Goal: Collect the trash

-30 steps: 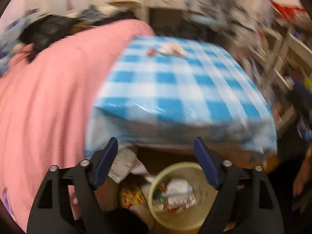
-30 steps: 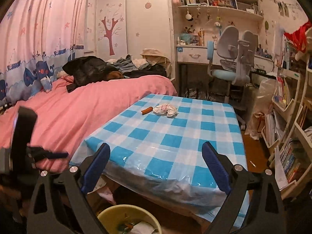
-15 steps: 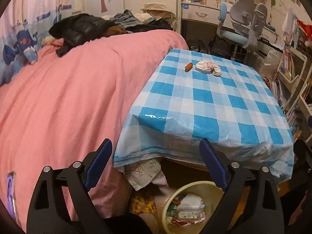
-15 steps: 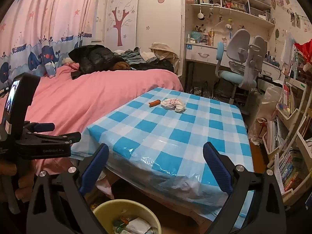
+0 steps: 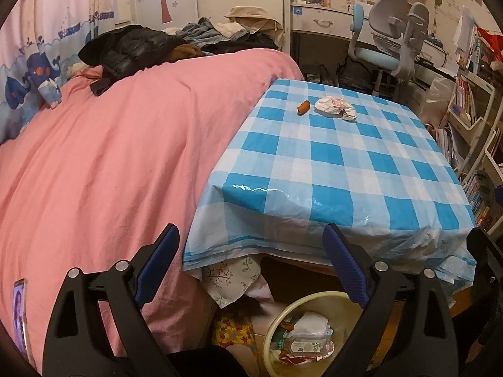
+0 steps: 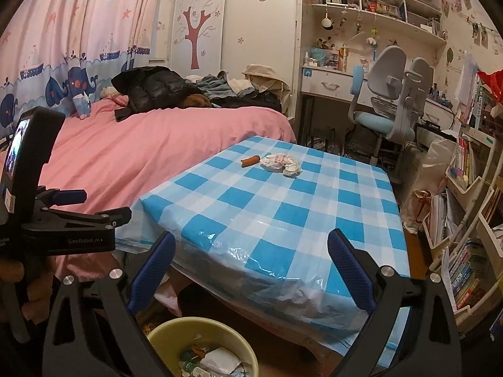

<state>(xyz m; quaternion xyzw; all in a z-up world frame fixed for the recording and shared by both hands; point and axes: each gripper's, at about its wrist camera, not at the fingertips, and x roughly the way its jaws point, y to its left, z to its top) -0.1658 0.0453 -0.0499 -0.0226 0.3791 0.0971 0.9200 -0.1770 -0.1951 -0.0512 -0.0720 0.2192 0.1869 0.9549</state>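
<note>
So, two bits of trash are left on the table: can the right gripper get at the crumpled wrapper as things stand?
Probably yes, with a long reach. The right gripper is open and empty, and the checked tablecloth between it and the wrapper is bare. Only the orange piece lies beside the wrapper, not in the way.

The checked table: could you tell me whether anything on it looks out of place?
Yes. A crumpled white wrapper and a small orange piece lie side by side near the far end of the blue checked tablecloth, the only loose things on it, while other rubbish already sits in the yellow bin below.
</note>
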